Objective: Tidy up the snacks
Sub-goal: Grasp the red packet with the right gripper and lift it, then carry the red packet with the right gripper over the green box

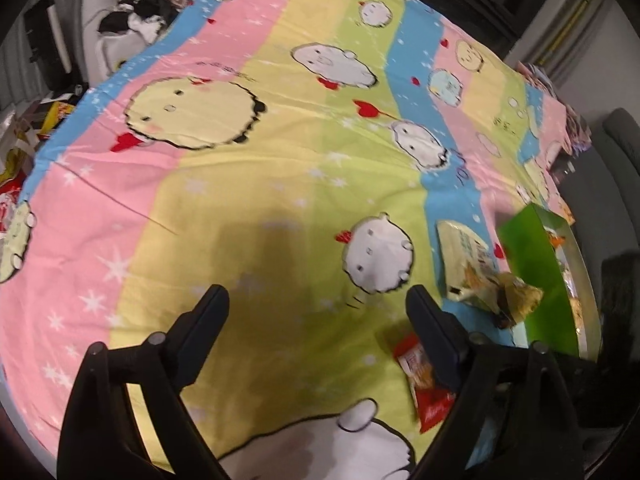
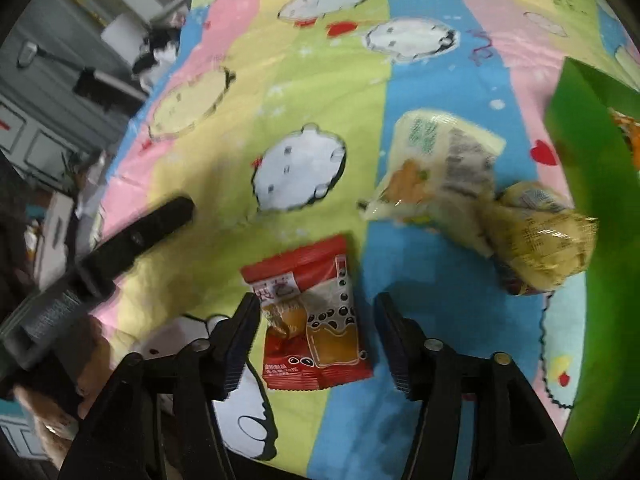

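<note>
There are three snacks on the bright cartoon sheet (image 1: 248, 184): one red packet (image 2: 316, 316), one pale bag (image 2: 436, 172) and one yellow wrapped snack (image 2: 540, 236); there is one green box (image 2: 600, 240) at the right side, and the yellow snack lies right against its wall, touching the pale bag too; more snacks seem to sit inside the box, but they are too blurry to count; there are two grippers, one in each hand

The red packet lies flat on the sheet between the two fingers of the right gripper (image 2: 316, 320); the fingers stand apart on either side of it and do not pinch it, though the left finger's tip is right at the packet's edge; the right gripper points steeply down at the sheet

The left gripper (image 1: 316, 304) has its fingers spread wide with only bare sheet between them; the red packet (image 1: 420, 384) is just beside its right finger, partly hidden behind it; the pale bag (image 1: 464, 256) and the yellow snack (image 1: 516, 296) are farther off to the right, by the green box (image 1: 532, 264); seen from the right gripper, the left one reaches in from the left side, slanted down, and a bit of the person's hand (image 2: 86, 364) shows under it
</note>
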